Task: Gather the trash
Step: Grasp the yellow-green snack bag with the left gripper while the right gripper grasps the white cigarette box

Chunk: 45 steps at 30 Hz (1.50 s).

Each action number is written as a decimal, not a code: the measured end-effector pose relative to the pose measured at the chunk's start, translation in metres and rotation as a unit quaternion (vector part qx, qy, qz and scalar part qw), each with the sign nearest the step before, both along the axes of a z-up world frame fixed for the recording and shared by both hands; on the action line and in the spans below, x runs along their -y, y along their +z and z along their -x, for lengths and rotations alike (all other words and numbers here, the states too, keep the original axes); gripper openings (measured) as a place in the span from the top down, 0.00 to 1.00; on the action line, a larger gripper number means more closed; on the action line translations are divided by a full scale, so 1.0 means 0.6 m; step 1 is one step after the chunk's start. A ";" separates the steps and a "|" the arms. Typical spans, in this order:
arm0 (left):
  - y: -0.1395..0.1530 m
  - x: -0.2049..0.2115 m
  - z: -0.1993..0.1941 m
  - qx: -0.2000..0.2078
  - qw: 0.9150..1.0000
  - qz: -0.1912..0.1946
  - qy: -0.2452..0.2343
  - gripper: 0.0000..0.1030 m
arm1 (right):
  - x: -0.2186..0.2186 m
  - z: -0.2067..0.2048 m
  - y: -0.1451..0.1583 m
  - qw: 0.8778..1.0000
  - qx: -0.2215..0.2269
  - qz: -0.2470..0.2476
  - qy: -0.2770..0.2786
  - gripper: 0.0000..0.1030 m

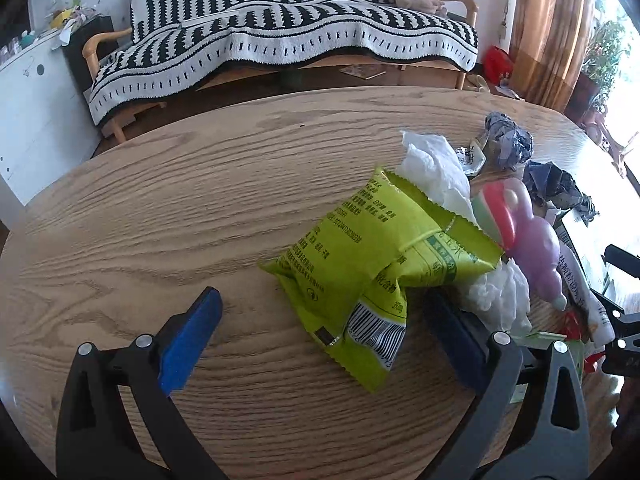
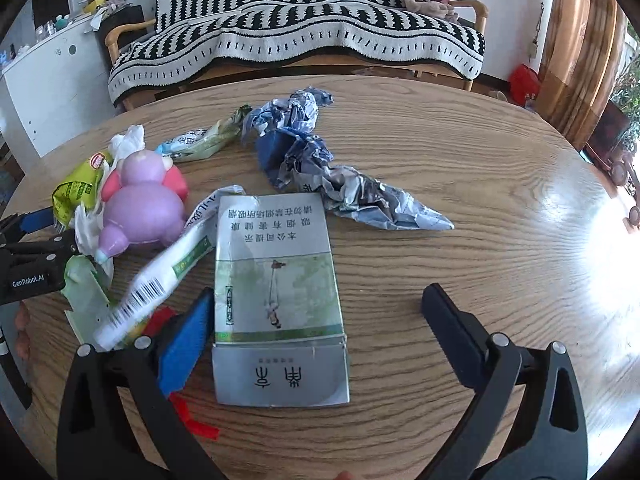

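A lime-green snack bag [image 1: 360,272] lies on the round wooden table [image 1: 180,208], between the fingers of my open left gripper [image 1: 324,312]; the jaws do not touch it. Behind it lie white tissue [image 1: 436,168], a pink and purple toy [image 1: 528,236] and crumpled blue paper [image 1: 508,140]. My open right gripper [image 2: 320,312] straddles a flattened grey-green cigarette carton [image 2: 276,296]. A white tube [image 2: 160,276] lies left of the carton. Crumpled paper [image 2: 320,168] lies beyond it. The toy [image 2: 140,200] and green bag [image 2: 78,188] are at left, by the left gripper [image 2: 36,240].
A sofa with a black and white striped blanket [image 1: 280,40] stands behind the table, a white cabinet [image 1: 32,100] at left, a curtain [image 1: 548,28] and plants at right. Red scraps [image 2: 192,420] and a pale green wrapper [image 2: 84,300] lie near my right gripper's left finger.
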<state>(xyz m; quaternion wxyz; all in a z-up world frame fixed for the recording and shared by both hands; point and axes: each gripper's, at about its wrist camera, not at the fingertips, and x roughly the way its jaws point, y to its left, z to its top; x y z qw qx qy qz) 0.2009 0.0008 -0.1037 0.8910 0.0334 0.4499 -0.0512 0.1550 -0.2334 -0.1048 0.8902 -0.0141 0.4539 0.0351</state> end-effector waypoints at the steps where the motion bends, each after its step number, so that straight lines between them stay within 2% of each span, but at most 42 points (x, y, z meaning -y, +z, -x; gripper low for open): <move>1: 0.001 0.001 0.001 0.001 1.000 0.000 -0.002 0.09 | 0.000 0.002 0.001 1.000 0.001 -0.002 0.004 0.05; 2: 0.005 0.003 0.005 0.009 1.000 0.000 -0.008 0.41 | 0.001 0.006 0.004 1.000 0.007 -0.010 0.009 0.07; 3: 0.011 0.007 0.010 0.022 1.000 -0.006 -0.017 0.61 | -0.003 0.011 0.007 1.000 0.013 -0.011 0.014 0.23; 4: 0.014 0.016 0.011 0.016 1.000 -0.018 -0.020 0.60 | -0.008 0.015 0.011 1.000 0.017 -0.007 0.022 0.46; 9: 0.020 0.021 0.018 0.008 1.000 -0.001 -0.030 0.62 | -0.004 0.029 0.023 0.997 0.017 -0.066 0.026 0.46; 13: 0.035 0.007 0.036 0.014 1.000 0.012 -0.023 0.63 | 0.004 0.047 0.062 0.994 0.062 -0.085 0.015 0.46; 16: 0.056 -0.018 0.058 0.018 0.999 0.039 -0.007 0.63 | 0.008 0.056 0.083 0.992 0.091 -0.088 0.019 0.46; 19: 0.070 -0.037 0.074 0.031 0.998 0.060 0.012 0.63 | 0.008 0.049 0.077 0.992 0.076 -0.097 0.023 0.46; 31: 0.058 0.002 0.075 0.029 0.999 0.027 -0.014 0.63 | 0.013 0.048 0.077 0.991 0.067 -0.120 0.010 0.46; 38: 0.057 0.006 0.079 0.026 0.999 0.041 -0.020 0.63 | 0.015 0.049 0.082 0.988 0.069 -0.139 0.002 0.46; 45: 0.059 0.005 0.081 0.027 0.998 0.047 -0.016 0.62 | -0.002 0.052 0.088 0.989 0.074 -0.126 0.018 0.46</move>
